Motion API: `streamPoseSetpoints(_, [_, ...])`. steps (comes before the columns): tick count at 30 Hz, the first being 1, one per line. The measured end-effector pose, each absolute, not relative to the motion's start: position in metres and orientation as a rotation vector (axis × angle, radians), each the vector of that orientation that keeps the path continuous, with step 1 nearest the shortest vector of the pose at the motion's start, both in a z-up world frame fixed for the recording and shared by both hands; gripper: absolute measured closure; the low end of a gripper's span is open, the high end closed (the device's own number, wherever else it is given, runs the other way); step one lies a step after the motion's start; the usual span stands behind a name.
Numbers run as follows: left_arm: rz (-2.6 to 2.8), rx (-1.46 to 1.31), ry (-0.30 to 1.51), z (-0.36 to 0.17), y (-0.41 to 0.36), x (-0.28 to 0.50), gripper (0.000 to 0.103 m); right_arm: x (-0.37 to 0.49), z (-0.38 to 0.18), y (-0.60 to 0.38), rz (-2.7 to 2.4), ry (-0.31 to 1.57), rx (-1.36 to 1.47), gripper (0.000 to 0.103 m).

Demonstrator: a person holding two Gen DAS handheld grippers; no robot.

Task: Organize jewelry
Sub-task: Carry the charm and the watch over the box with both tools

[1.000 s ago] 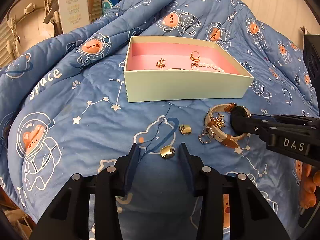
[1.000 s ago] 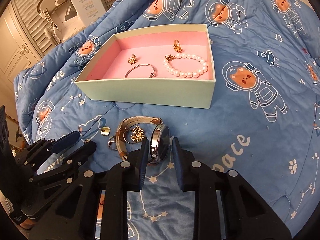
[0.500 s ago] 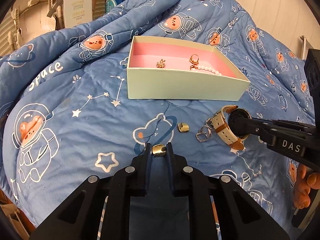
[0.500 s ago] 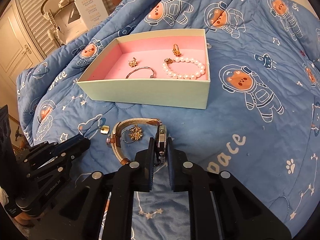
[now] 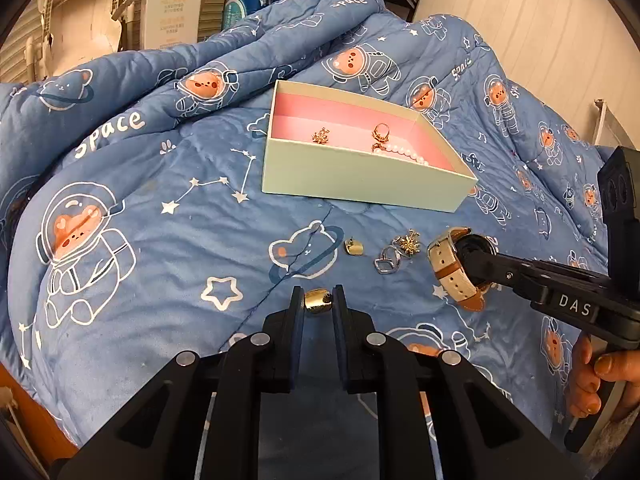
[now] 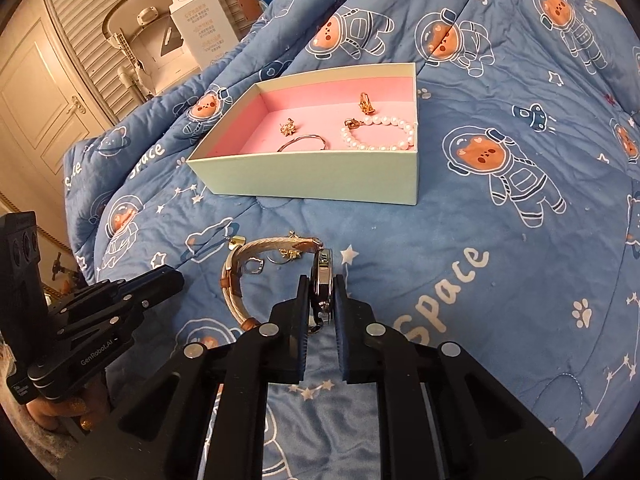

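The left hand-held gripper [image 5: 317, 305] is clamping a small gold earring [image 5: 318, 301], the right hand-held gripper [image 6: 321, 297] a tan-strapped wristwatch [image 6: 322, 280] — either could be slipping onto the blue quilt [image 5: 168, 248].

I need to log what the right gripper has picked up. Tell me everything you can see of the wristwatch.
The wristwatch has a round silvery metal case and a cream strap with tan leather lining and ends, closed into a loop. The right gripper is shut on the case, gripping it edge-on, so the dial is hidden. The strap loop hangs toward the left, beside a gold snowflake piece and a silver ring on the blue quilt.
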State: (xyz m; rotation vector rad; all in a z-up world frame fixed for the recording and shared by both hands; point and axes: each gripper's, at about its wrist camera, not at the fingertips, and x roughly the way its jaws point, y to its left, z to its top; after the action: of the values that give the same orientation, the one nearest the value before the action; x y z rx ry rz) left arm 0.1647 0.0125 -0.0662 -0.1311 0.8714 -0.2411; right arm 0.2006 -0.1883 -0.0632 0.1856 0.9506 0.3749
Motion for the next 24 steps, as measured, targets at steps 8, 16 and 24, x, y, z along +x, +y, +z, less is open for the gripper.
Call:
streamPoseSetpoints(8, [-0.272, -0.129, 0.855, -0.051, 0.007, 0.168, 0.089, 0.201, -0.044, -0.195, 0.42, 0.922, 0.225, 0.091])
streamPoseSetpoints(16, [-0.314, -0.087, 0.821, -0.026, -0.001, 0.192, 0.089, 0.22, -0.021, -0.193, 0.451, 0.876, 0.2, 0.091])
streamPoseSetpoints(24, [-0.329, -0.091, 0.829, -0.012, 0.0, 0.239, 0.089, 0.257, -0.001, -0.186, 0.444, 0.831, 0.133, 0.091])
